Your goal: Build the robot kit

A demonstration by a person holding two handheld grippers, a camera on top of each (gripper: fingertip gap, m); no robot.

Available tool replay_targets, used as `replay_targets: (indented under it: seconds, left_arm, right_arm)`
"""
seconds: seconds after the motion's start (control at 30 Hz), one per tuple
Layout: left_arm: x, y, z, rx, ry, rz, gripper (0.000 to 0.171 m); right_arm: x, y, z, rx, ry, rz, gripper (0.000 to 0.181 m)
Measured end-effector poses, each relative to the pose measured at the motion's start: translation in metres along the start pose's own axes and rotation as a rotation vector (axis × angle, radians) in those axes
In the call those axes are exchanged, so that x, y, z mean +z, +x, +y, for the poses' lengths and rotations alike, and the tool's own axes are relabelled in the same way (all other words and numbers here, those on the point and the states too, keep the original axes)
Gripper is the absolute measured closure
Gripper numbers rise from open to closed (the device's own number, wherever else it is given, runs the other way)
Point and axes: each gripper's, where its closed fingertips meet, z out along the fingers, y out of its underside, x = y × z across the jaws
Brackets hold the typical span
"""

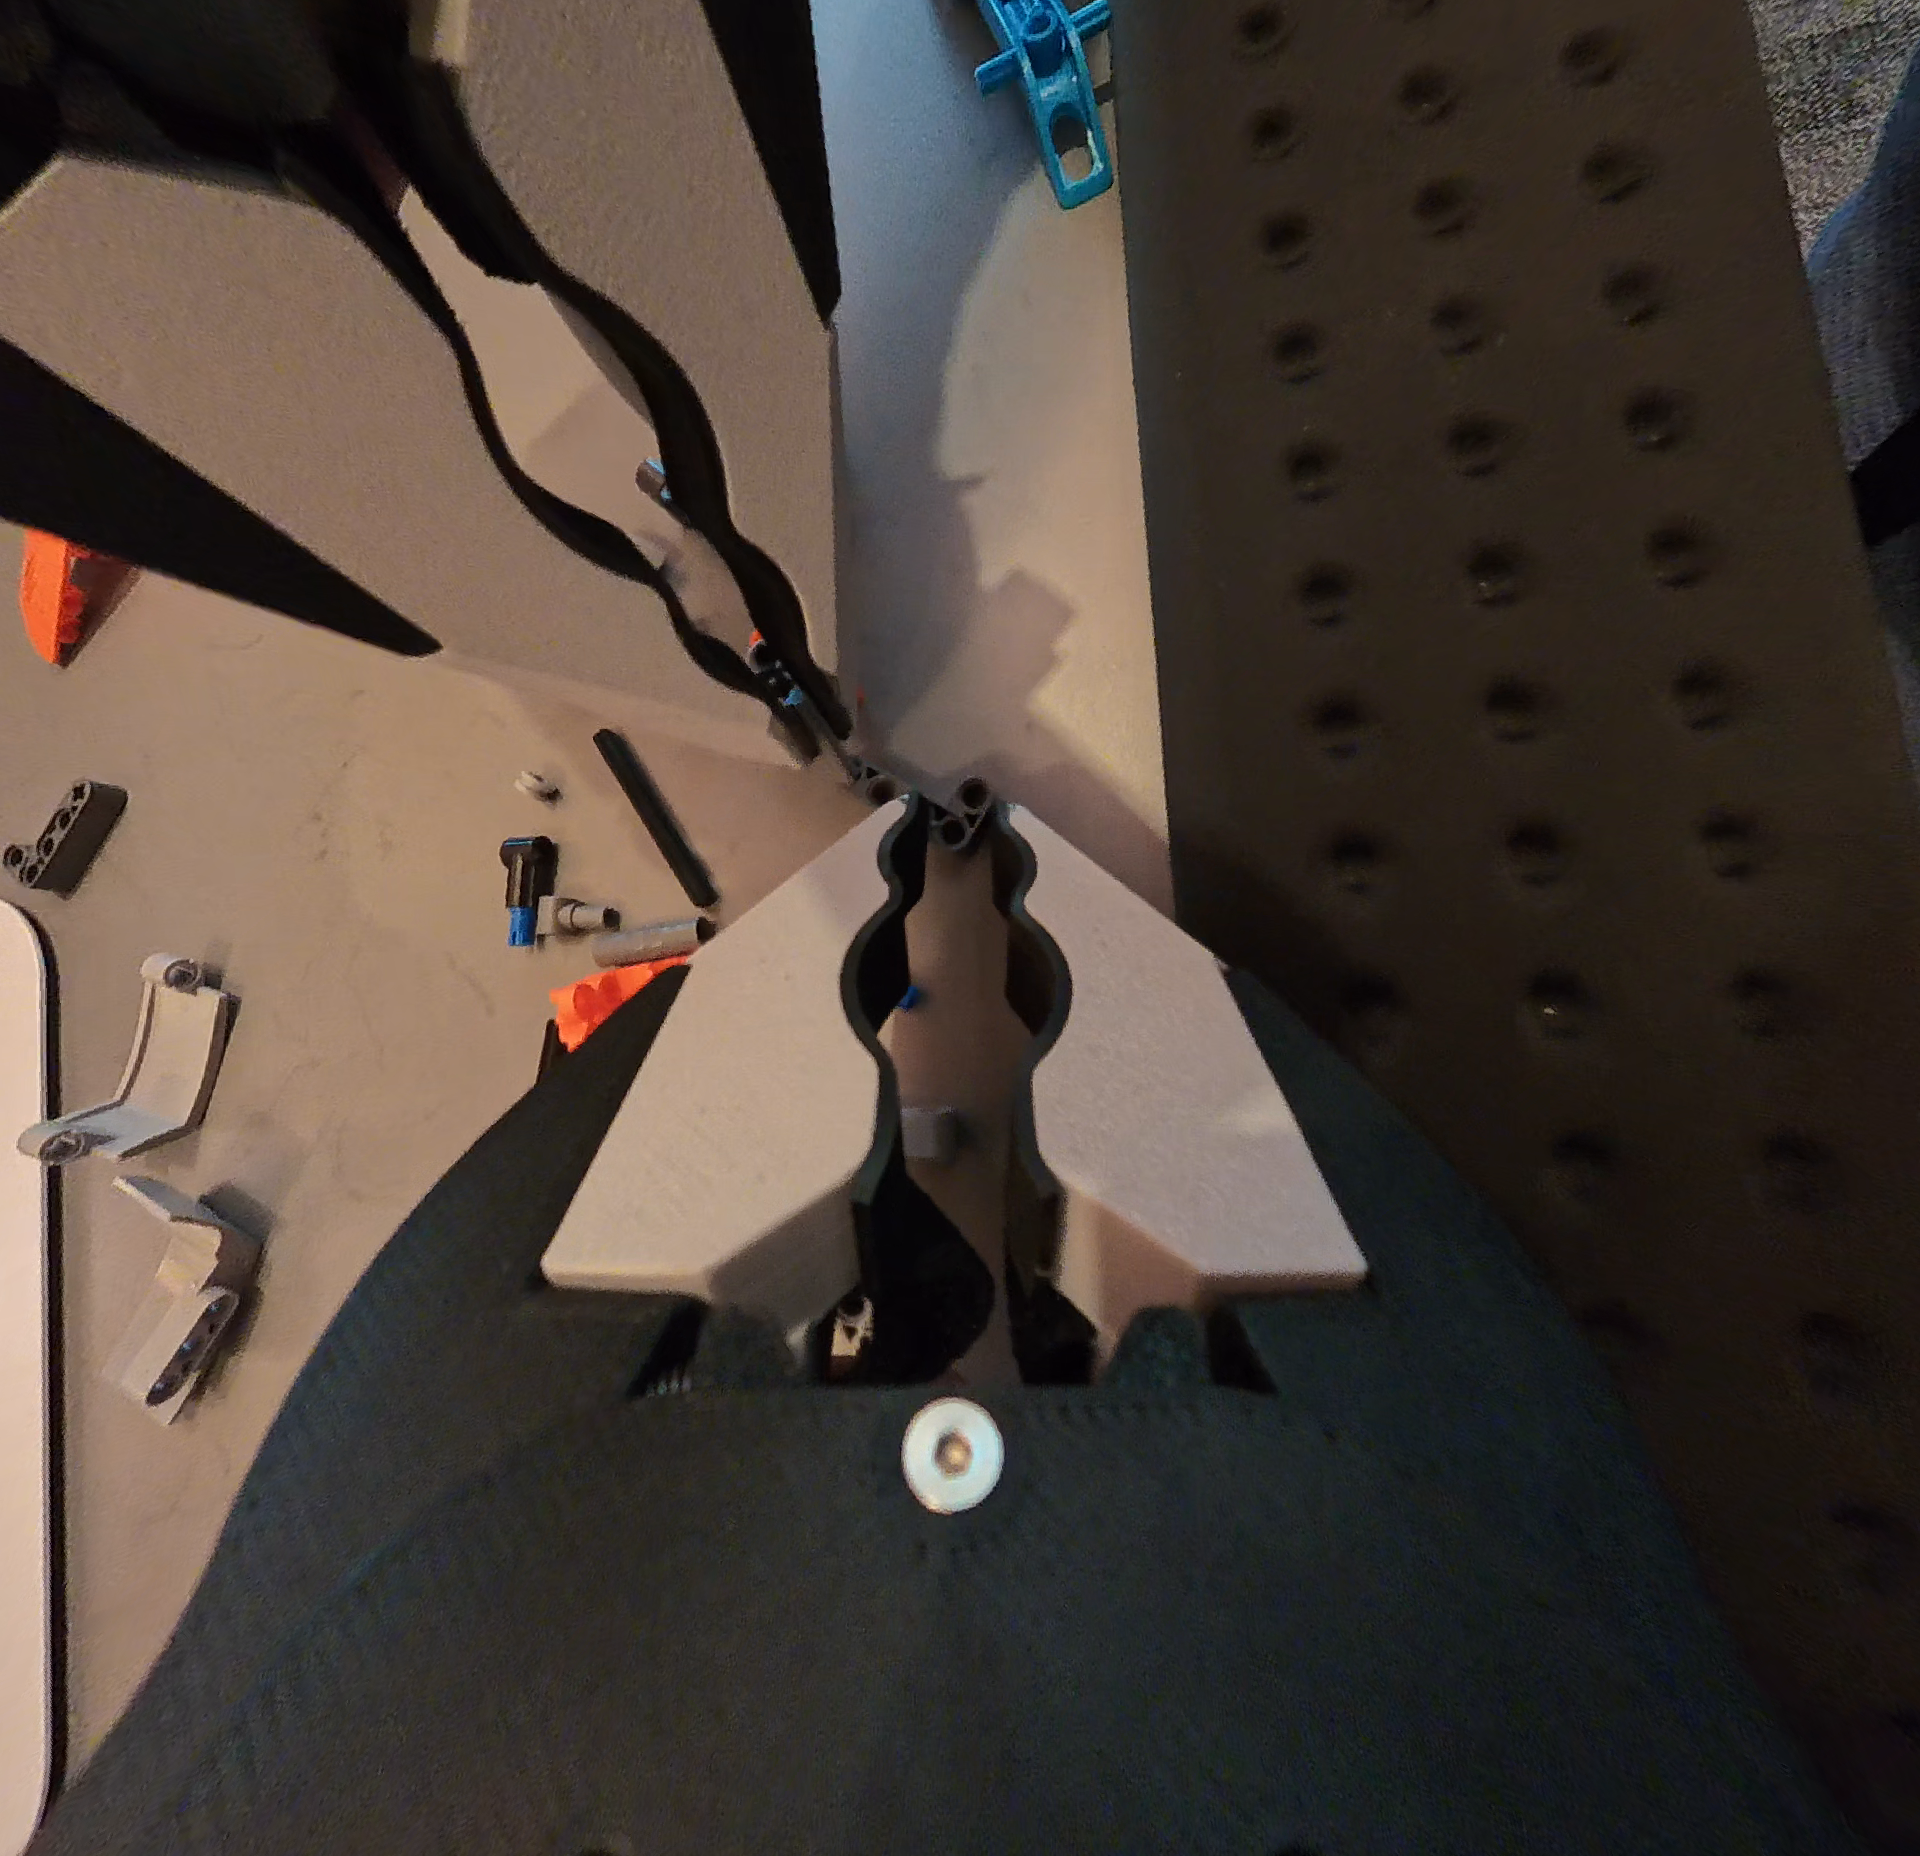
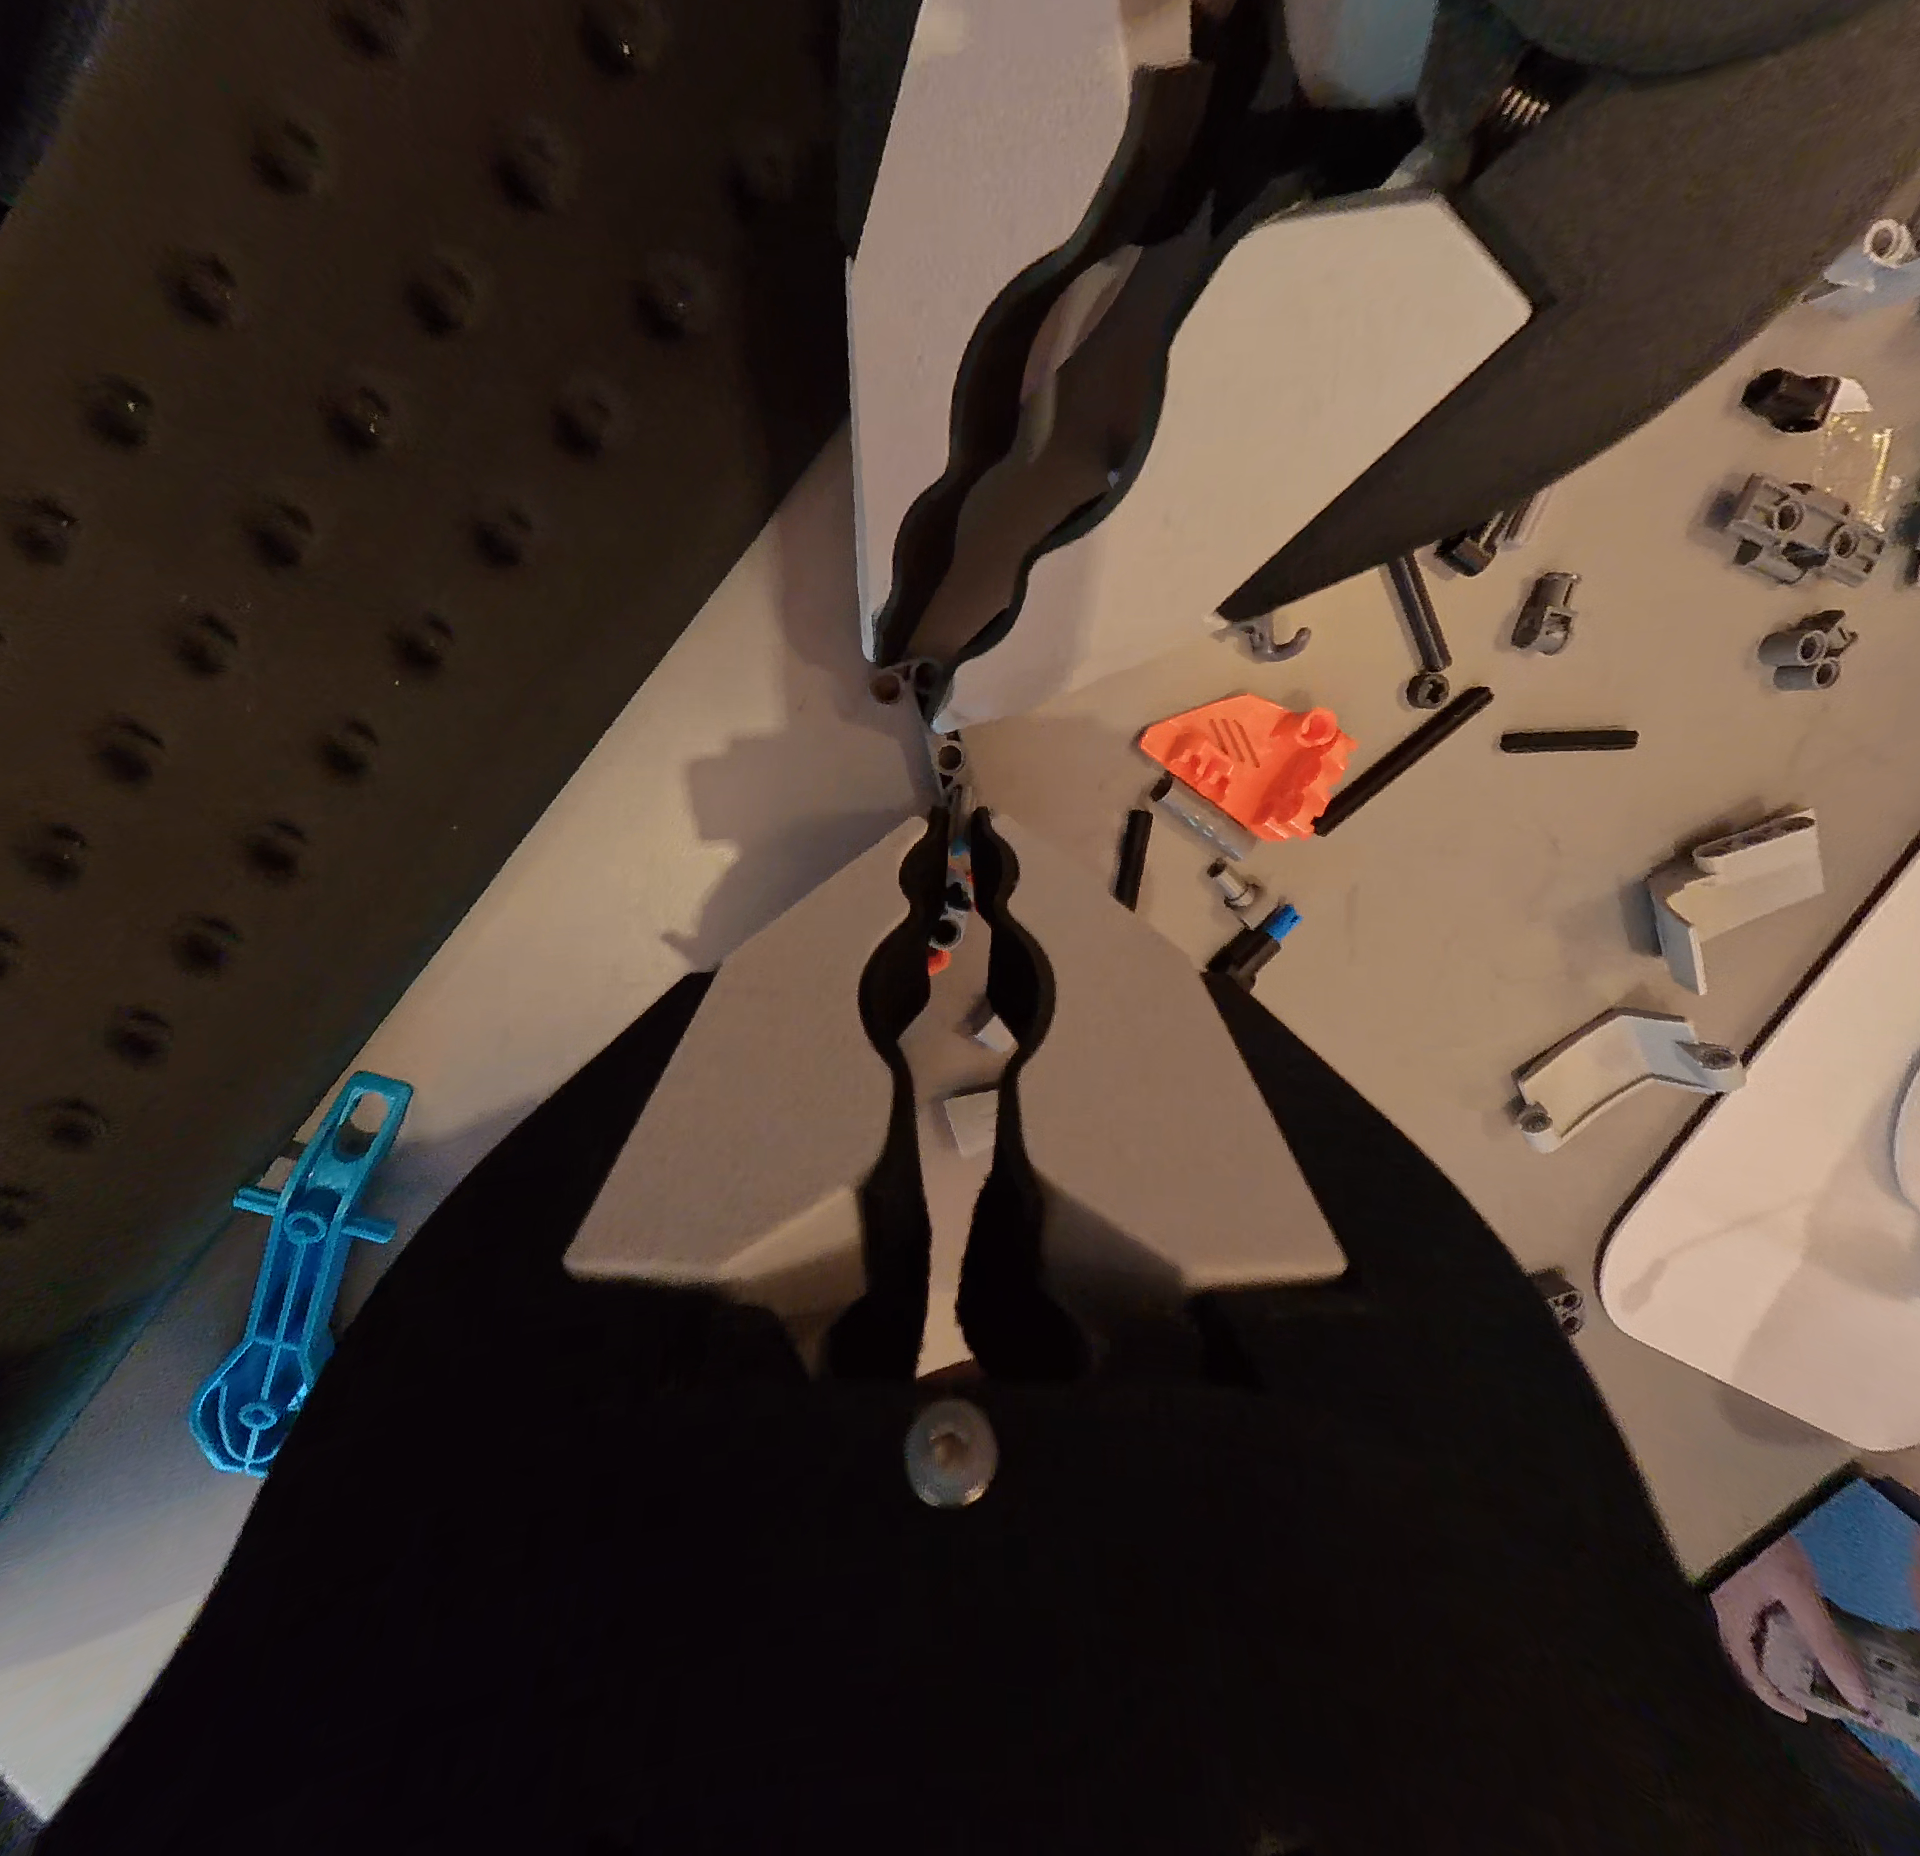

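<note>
My left gripper (image 1: 956,819) is shut on a small dark grey connector with round holes (image 1: 964,807), pinched at the very fingertips above the pale table (image 1: 312,871). My right gripper (image 2: 961,832) is shut on a small assembly of black, blue and orange pins (image 2: 951,897). The two grippers meet tip to tip. In the right wrist view the left gripper (image 2: 906,676) comes down from the top with the grey connector (image 2: 906,684). In the left wrist view the right gripper (image 1: 836,731) reaches in from the upper left. The two held parts touch or nearly touch.
Loose parts lie on the table: an orange panel (image 2: 1247,767), black axles (image 2: 1403,757), light grey curved panels (image 2: 1735,881) and grey connectors (image 2: 1803,533). A blue tool (image 2: 291,1276) lies by a dark studded panel (image 2: 312,456). A white tray (image 2: 1766,1235) is at the right. Left and right tips are no more than a few centimetres apart.
</note>
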Motion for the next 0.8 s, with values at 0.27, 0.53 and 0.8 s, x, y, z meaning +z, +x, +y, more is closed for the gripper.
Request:
replay_targets:
  seconds: [0.27,0.53,0.8]
  left_arm:
    - [-0.0017,0.0024,0.0008,-0.003,0.005,0.017,0.161]
    - [-0.0016,0.0022,0.0010,-0.007,0.005,0.018,0.162]
    - [-0.0031,0.0001,0.0035,-0.017,0.005,0.015,0.162]
  right_arm:
    - [0.0007,-0.0025,0.0001,0.001,0.013,-0.017,0.180]
    - [0.0003,-0.0013,-0.0011,-0.040,-0.043,0.022,0.180]
    - [0.0013,0.0022,0.0013,-0.052,-0.061,0.050,0.180]
